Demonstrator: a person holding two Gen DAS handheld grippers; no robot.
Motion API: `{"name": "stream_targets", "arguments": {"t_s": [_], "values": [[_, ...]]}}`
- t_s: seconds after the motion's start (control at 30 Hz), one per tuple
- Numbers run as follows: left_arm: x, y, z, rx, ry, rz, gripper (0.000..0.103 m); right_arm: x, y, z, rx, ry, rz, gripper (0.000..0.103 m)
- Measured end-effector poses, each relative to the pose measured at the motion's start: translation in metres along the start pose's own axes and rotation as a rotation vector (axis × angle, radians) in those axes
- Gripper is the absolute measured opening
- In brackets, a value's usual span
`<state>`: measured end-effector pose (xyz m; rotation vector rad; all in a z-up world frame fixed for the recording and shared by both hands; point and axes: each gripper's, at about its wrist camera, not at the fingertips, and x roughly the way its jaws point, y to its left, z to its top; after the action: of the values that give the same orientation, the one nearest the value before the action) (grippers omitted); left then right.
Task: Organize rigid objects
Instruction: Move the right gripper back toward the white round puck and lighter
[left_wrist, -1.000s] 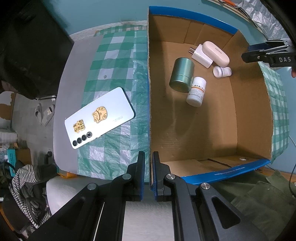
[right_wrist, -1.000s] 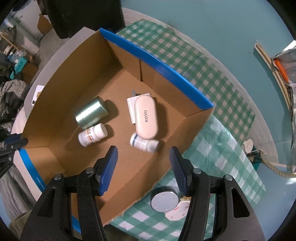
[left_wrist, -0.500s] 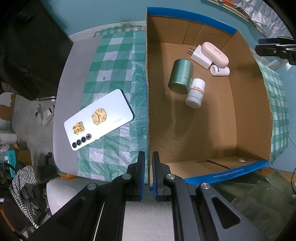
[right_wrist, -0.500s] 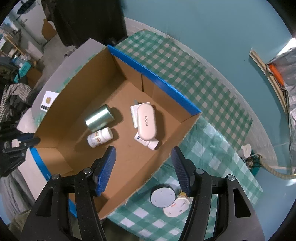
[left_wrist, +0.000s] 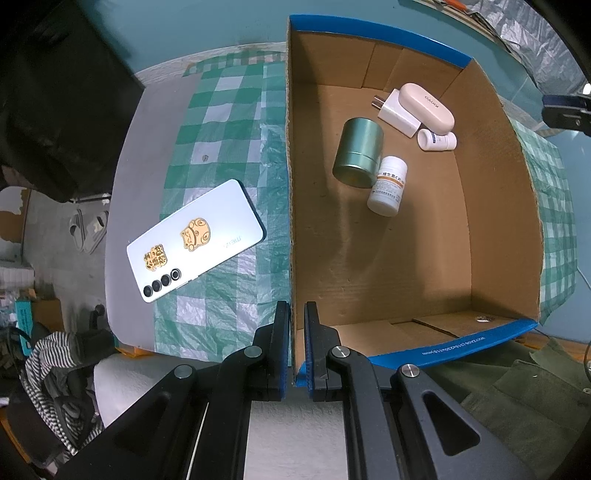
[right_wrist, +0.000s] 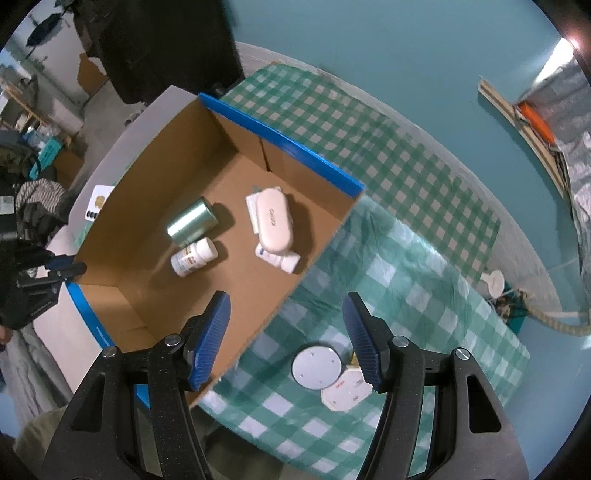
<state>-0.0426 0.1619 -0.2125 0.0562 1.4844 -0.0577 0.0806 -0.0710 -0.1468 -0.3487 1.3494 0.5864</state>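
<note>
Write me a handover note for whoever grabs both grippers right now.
Left gripper: jaws shut on the box wall at its near corner.
Right gripper: open, empty, above the box's edge.
In the box: tin, two pill bottles, pink case lying on the charger.
Left to do: phone, round disc and white piece are on the cloth outside.

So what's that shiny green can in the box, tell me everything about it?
The green can is a small round tin, metallic-looking, with a lid seam near one end. It lies on its side on the floor of the cardboard box, lid shut as far as shows. The white pill bottle lies right against it. No tool touches it.
</note>
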Motion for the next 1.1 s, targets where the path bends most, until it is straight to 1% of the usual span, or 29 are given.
{"name": "stream_targets", "arguments": {"t_s": [0.2,0.3,0.43,0.57,0.67,0.8,1.1], "values": [[0.000,0.000,0.000,0.007,0.002,0.001,0.007,0.004,-0.022,-0.017,0.058,0.017,0.001,0.065],[-0.001,0.000,0.000,0.009,0.002,0.001,0.007,0.010,-0.032,-0.028,0.079,0.041,-0.005,0.066],[-0.002,0.000,-0.001,0.013,0.001,0.002,0.007,0.023,-0.041,-0.042,0.086,0.079,-0.011,0.066],[-0.002,0.000,-0.001,0.016,-0.001,0.003,0.007,0.042,-0.048,-0.055,0.096,0.117,0.007,0.070],[-0.002,0.000,-0.001,0.016,0.001,0.005,0.007,0.056,-0.051,-0.062,0.093,0.139,0.020,0.072],[-0.002,0.000,-0.001,0.017,0.000,0.005,0.007,0.075,-0.051,-0.071,0.088,0.172,0.030,0.072],[-0.003,0.000,-0.001,0.015,-0.001,0.007,0.007,0.100,-0.046,-0.076,0.057,0.218,0.028,0.072]]}}
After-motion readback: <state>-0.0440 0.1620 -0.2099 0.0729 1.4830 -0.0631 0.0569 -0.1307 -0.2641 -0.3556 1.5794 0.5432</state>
